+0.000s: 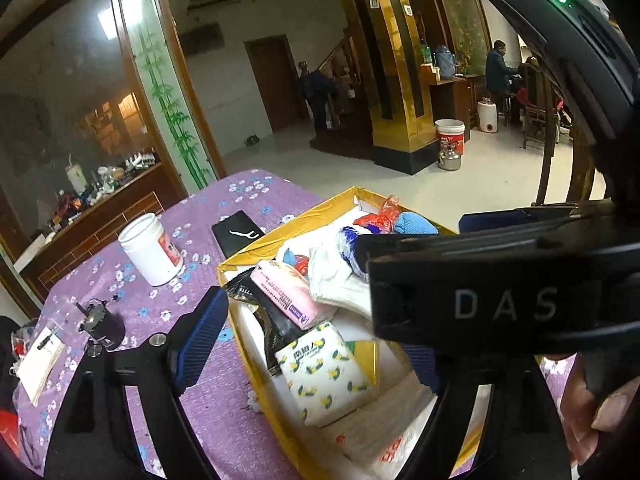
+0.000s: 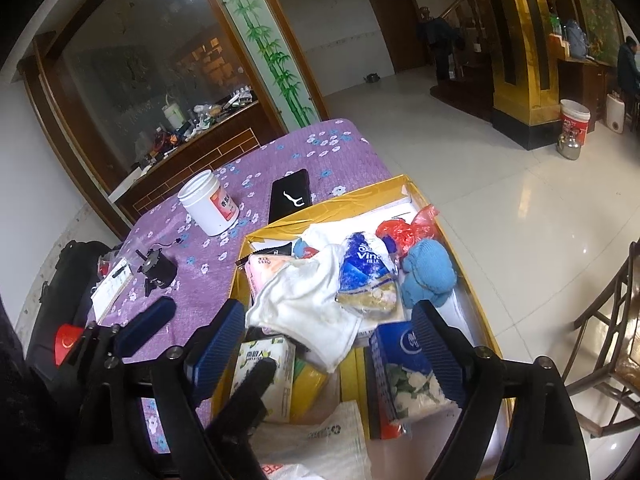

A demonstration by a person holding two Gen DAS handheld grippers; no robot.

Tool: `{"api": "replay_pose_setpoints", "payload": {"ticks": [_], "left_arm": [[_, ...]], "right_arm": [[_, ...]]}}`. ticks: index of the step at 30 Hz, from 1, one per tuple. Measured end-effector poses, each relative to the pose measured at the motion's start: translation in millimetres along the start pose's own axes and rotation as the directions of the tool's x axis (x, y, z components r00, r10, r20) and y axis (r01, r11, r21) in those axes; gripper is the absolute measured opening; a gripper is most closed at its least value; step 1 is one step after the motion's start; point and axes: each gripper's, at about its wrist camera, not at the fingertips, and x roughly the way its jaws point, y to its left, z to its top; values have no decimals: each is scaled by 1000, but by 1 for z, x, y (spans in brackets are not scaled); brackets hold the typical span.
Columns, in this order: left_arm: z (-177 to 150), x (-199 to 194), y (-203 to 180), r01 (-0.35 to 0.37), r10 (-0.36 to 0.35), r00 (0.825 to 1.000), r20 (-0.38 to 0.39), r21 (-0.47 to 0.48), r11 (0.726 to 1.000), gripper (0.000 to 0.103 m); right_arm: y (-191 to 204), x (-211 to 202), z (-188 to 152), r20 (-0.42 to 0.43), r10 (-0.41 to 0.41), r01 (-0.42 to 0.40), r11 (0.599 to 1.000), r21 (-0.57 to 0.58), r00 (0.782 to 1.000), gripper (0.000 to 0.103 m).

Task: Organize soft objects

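Right now my right gripper hangs over the near half of the yellow box, its blue pads spread wide and pressing on nothing. Between the fingers lie a rumpled white cloth and, under its near edge, a blue tissue pack leaning against the box's right wall. My left gripper is released as well, one pad over the box's left wall and the other largely hidden behind the right gripper's black body, which crosses that view. A lemon-printed tissue pack lies loose in the gap, touched by neither finger.

Further in, a pink tissue pack rests on a black packet by the left wall. A blue and white roll wrapper lies on the cloth's far side, just beside a light blue knitted bundle near the right wall. A red plastic bag lies crumpled toward the far right corner. A white plastic bag covers the near end.

Outside the box, on the purple flowered tablecloth, a white jar stands toward the far left edge, a flat black case touches the box's far left corner, and a small black motor sits near the left edge.
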Motion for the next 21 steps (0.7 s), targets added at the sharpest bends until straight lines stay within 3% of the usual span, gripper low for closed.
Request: {"api": "replay_pose_setpoints", "payload": {"ticks": [12,17,21], "left_arm": [[-55,-37,9,-16,14,999,40,30,999,85],[-95,-46,32,-2,2,1000,7,-61,998,85],[-103,-46,44,11,-13,1000,-14,-112,994,85]], "right_arm": [[21,-44,-48,162,-88,102,991,-81,983,101],[26,-57,-91,256,-120,143,987,-70,959,103],[28,-62,-124,357,-147,168,985,-30,923,103]]}}
